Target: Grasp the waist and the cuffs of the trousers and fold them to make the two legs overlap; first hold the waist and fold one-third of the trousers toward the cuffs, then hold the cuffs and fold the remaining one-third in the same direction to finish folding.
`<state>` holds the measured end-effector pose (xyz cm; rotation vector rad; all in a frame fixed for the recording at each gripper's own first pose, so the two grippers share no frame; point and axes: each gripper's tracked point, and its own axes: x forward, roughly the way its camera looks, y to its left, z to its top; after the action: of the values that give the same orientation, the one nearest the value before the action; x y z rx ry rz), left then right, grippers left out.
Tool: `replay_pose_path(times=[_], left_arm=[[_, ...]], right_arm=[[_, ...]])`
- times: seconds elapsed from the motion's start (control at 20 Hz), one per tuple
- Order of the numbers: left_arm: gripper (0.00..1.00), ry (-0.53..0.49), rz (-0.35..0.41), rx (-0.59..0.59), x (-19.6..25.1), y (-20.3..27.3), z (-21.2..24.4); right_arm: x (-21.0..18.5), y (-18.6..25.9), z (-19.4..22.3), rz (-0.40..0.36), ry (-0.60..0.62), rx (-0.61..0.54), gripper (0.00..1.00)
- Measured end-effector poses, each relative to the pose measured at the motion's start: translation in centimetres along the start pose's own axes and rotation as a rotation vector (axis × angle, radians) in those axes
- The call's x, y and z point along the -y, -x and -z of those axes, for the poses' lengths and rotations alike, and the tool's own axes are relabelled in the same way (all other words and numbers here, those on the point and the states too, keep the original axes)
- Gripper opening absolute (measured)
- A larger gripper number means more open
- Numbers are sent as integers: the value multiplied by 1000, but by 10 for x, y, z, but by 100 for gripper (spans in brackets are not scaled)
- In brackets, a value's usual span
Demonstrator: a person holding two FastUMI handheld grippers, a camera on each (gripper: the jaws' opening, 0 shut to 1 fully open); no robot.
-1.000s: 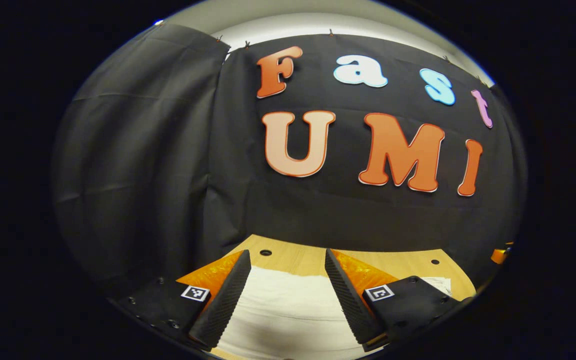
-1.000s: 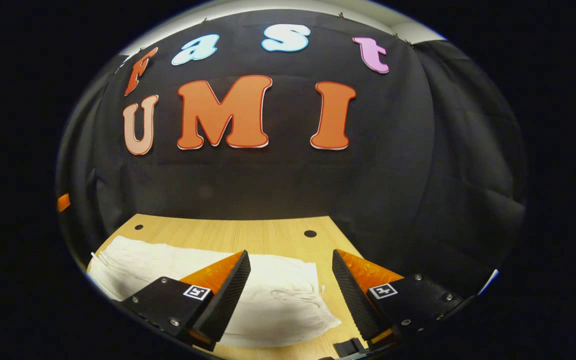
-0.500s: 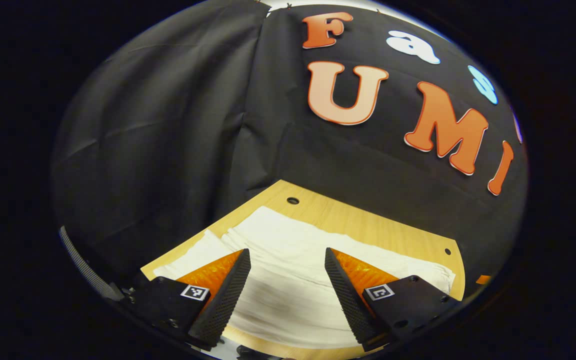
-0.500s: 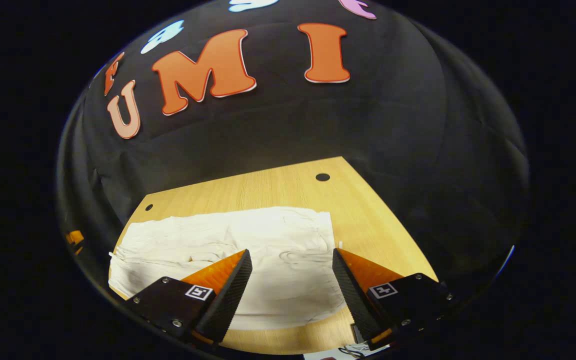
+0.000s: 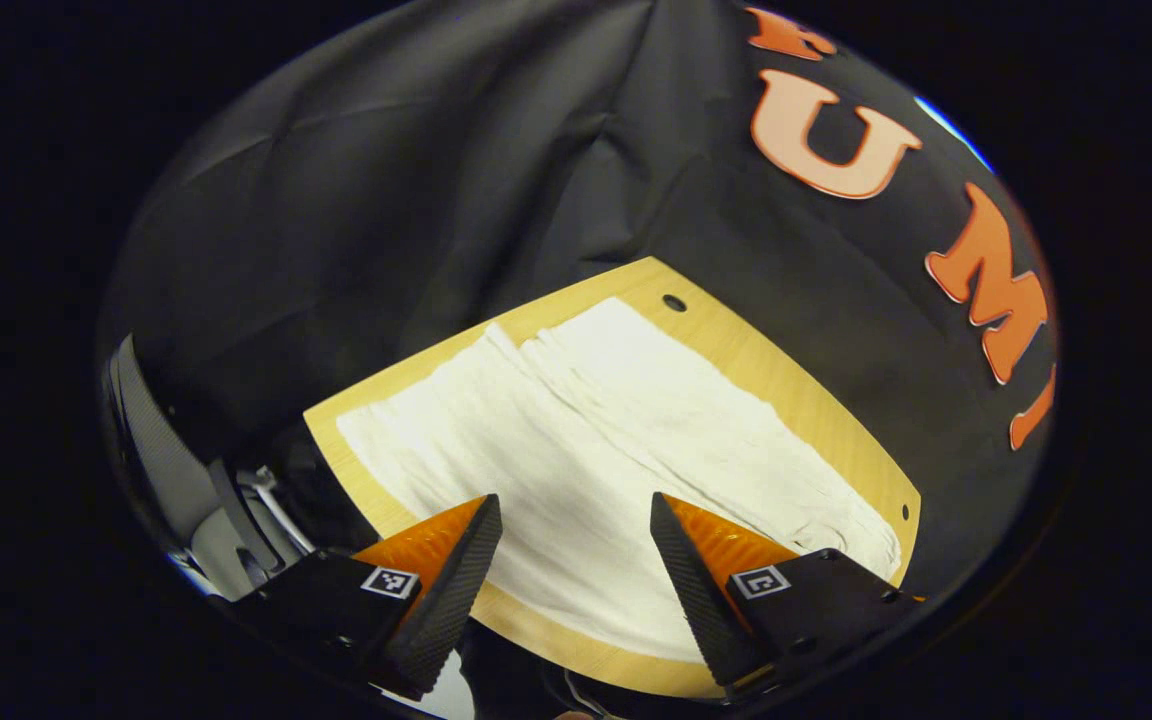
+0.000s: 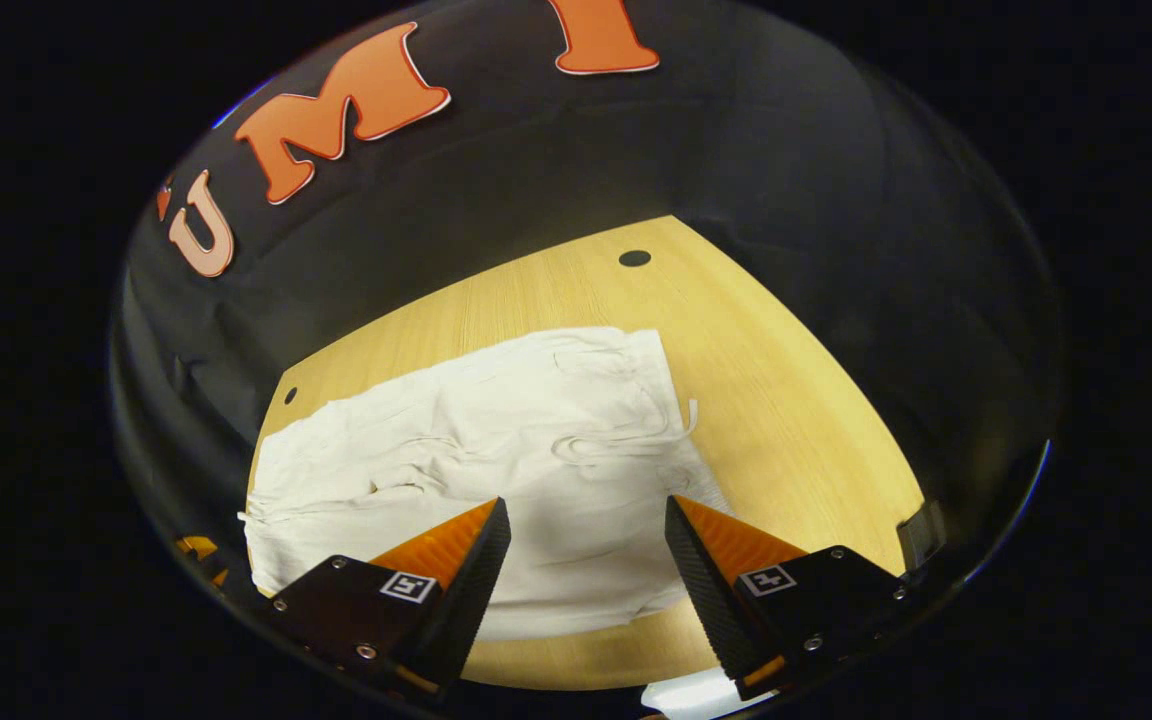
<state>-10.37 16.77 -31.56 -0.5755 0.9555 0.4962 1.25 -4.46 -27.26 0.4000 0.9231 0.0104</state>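
Observation:
White trousers lie flat on the wooden table. In the left gripper view the two legs run side by side toward the upper left, ending in the cuffs. My left gripper is open over the near leg, nothing between its fingers. In the right gripper view the trousers show their waist end at the right, with a loose drawstring. My right gripper is open over the near part of the waist, on the table, holding nothing.
Black cloth walls close the table's far and side edges. Round holes mark the table's far corners. A grey frame stands off the table's left end. A small black clip sits at the right edge.
Both views have tipped downward and pulled back over the table, so more of the trousers shows. The left view also swung left toward the cuffs. Both grippers stayed open.

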Motion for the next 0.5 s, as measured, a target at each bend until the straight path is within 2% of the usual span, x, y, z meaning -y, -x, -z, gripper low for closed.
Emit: replay_pose_path(times=[0.5], left_arm=[[99,267,-52,-181,-125,-61,-1]], right_arm=[[-2,-19,26,28,-225,-125,94]])
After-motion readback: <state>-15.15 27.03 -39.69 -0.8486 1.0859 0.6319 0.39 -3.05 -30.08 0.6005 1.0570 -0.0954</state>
